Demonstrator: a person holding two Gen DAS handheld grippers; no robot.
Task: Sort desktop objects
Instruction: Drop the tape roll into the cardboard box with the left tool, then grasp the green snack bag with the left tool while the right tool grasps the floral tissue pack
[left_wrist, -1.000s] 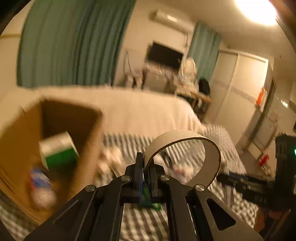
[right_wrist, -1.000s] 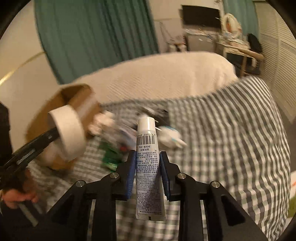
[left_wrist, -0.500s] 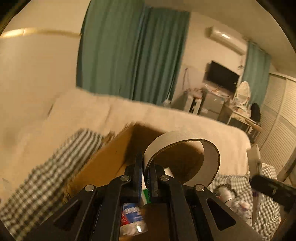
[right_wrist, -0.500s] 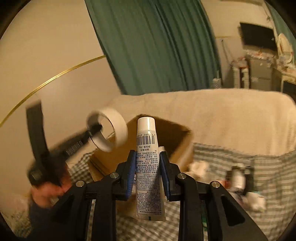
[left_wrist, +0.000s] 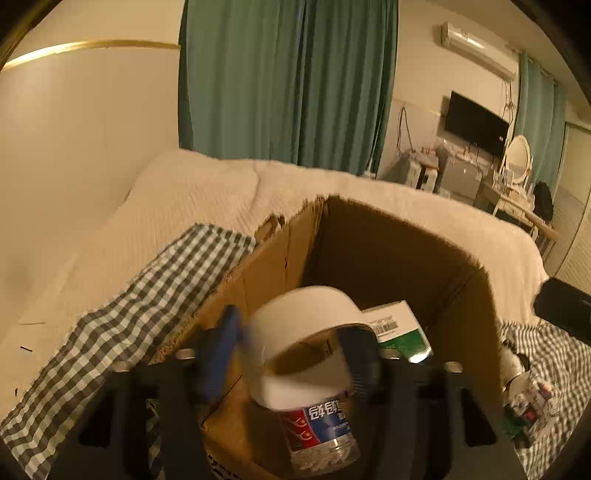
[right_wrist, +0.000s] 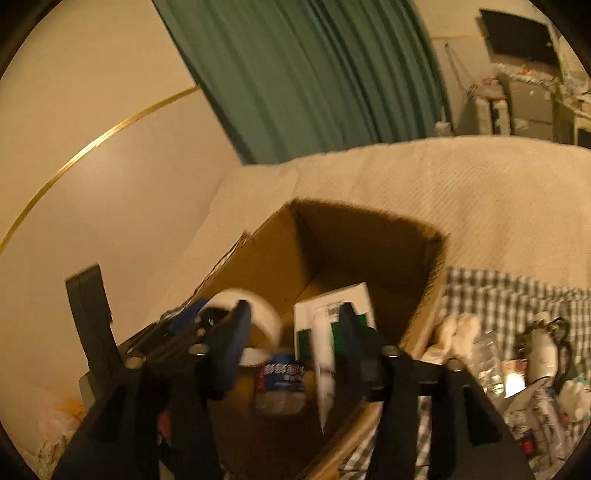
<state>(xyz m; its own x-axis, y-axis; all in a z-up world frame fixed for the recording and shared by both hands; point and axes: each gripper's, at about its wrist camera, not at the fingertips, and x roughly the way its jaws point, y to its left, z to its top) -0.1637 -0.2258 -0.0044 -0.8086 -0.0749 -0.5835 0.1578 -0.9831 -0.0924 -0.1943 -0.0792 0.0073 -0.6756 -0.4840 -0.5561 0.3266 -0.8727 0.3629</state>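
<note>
An open cardboard box (left_wrist: 369, 236) (right_wrist: 280, 258) stands on the bed. Inside lie a green and white carton (left_wrist: 399, 328) (right_wrist: 332, 306) and a plastic bottle (left_wrist: 321, 432) (right_wrist: 280, 384). My left gripper (left_wrist: 291, 354) is open over the box, and the white tape roll (left_wrist: 303, 332) is loose between its spread fingers, blurred. It also shows in the right wrist view (right_wrist: 255, 317). My right gripper (right_wrist: 291, 339) is open over the box too, and the white tube (right_wrist: 323, 362) hangs blurred by its right finger.
Several small loose items (right_wrist: 517, 369) lie on the checked blanket (left_wrist: 122, 325) right of the box. A cream quilt (left_wrist: 207, 192) lies behind the box. Green curtains and a wall stand further back.
Both grippers have moved over the box and opened. The tape roll and the tube, held shut before, are now loose and dropping into the box.
</note>
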